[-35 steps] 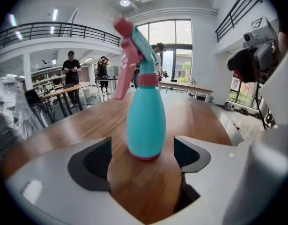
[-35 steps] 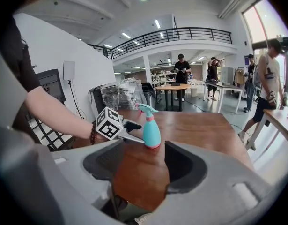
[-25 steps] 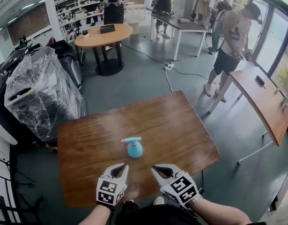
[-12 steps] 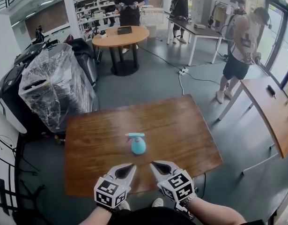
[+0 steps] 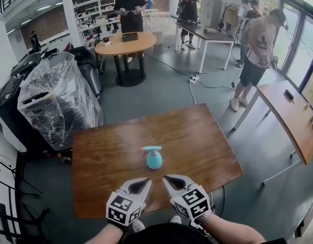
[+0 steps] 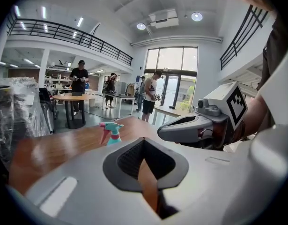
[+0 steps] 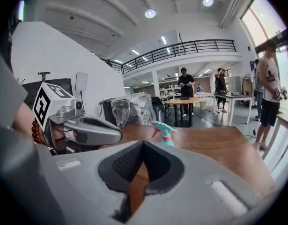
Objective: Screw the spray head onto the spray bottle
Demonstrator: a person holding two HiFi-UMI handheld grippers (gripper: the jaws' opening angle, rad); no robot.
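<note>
the small teal plastic spray bottle [image 5: 153, 160], round-bellied, stands upright near the middle of the brown wood-grain bench [image 5: 207, 141]. its teal trigger spray head [image 5: 151, 149] already sits on the neck above a pink collar; how tight, i cannot tell. the left claw [image 5: 142, 184] and right claw [image 5: 170, 181], smooth grey shells, have jaws pressed together on nothing. they hover side by side over the bench's near edge, short of the bottle, likely a resting pose.
</note>
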